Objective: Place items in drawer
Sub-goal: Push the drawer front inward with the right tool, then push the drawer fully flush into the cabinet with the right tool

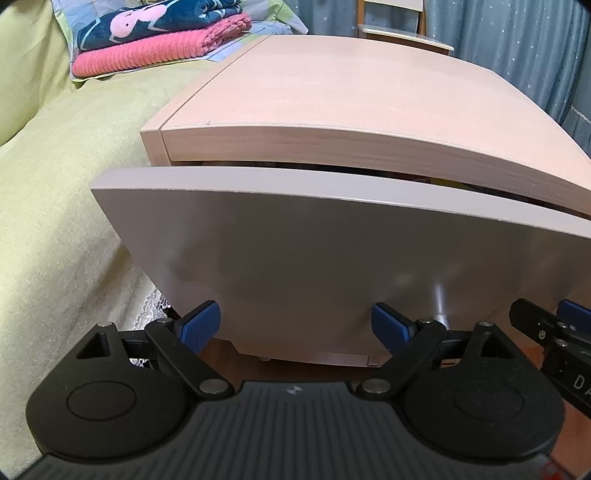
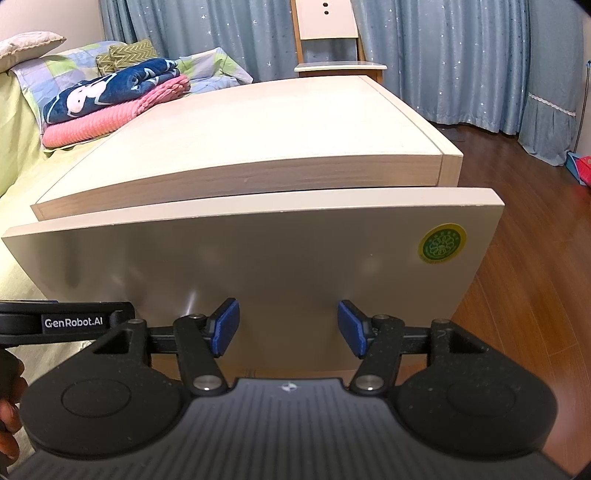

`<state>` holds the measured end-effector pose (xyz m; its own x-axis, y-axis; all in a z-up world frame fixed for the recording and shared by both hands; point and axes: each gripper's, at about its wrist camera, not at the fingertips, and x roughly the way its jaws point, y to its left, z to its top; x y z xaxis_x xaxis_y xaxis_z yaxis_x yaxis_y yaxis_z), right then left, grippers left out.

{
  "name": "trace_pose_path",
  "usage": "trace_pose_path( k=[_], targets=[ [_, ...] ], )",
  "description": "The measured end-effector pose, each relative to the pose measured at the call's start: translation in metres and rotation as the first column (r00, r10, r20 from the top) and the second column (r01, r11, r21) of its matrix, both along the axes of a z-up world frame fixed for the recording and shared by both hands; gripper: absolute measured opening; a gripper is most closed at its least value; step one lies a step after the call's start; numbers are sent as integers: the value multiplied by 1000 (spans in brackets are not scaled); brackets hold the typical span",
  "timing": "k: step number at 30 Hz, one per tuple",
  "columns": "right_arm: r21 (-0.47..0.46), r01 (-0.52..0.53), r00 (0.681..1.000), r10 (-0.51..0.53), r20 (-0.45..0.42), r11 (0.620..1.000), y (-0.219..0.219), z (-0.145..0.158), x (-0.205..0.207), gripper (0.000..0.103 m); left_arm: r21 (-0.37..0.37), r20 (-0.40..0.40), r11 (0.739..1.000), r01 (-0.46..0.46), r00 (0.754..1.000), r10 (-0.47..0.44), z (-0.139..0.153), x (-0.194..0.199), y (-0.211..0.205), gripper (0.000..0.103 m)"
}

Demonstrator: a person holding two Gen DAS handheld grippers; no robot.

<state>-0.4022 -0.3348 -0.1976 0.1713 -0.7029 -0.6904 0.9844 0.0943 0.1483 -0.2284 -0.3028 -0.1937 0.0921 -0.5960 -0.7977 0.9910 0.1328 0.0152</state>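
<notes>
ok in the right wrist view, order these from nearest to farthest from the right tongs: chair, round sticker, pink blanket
1. Round sticker, upper right of the drawer front, just ahead of the right tongs.
2. Pink blanket, on the bed to the left, beyond the cabinet's front.
3. Chair, behind the cabinet, against the curtains.

Left gripper (image 1: 295,325) and right gripper (image 2: 288,328) side by side, jaws spread, apparently empty.
</notes>
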Motion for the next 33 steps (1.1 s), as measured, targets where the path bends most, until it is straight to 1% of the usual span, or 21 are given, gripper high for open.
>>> trace_pose_path(
  k=[33],
  targets=[
    [-22, 20, 1000, -20, -9, 1000, -17, -2, 5, 56, 0, -28, 1000, -8, 1000, 8, 0, 12, -27, 90]
  ],
)
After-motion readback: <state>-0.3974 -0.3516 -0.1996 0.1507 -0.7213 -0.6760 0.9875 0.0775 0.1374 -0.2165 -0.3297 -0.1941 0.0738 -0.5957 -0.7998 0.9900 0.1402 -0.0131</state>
